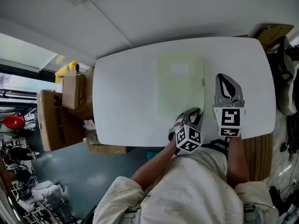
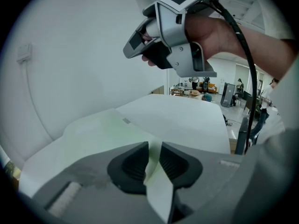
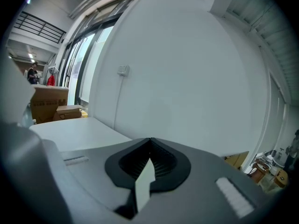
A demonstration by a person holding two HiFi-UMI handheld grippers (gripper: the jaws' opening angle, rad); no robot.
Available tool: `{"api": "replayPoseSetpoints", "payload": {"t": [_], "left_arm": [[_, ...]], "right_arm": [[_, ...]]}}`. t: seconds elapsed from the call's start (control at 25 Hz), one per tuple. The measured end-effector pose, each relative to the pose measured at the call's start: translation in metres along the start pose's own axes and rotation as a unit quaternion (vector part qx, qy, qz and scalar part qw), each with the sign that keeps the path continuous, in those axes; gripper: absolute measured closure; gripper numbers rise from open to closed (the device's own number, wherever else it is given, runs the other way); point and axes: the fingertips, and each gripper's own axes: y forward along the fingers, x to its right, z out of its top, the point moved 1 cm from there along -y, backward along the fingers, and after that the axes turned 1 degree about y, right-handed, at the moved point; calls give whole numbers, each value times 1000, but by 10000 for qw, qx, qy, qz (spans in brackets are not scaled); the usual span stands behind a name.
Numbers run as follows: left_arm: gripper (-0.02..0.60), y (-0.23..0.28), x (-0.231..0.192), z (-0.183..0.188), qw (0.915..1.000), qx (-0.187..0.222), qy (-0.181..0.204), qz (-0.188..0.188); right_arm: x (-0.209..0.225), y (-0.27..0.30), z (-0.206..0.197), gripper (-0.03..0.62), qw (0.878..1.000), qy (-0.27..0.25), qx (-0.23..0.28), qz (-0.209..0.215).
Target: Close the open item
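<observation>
Pale green folder flat on white table, left gripper, fingers slightly apart around folder's corner, right gripper, fingers together.

The folder is laid on the table, its near corner between the jaws of the left gripper; the right gripper is placed just right of it.
</observation>
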Motion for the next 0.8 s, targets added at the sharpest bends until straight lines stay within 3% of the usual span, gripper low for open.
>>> {"api": "replayPoseSetpoints", "payload": {"t": [0.36, 0.52, 0.8], "left_arm": [[457, 12, 10, -6, 9994, -254, 222, -124], [431, 15, 17, -11, 9987, -333, 96, -361], [426, 16, 15, -11, 9986, -279, -147, -415]], "right_arm": [[8, -4, -1, 592, 9999, -10, -15, -121], [10, -5, -2, 592, 9999, 2, -26, -134], [11, -3, -4, 592, 9998, 17, -47, -167]]}}
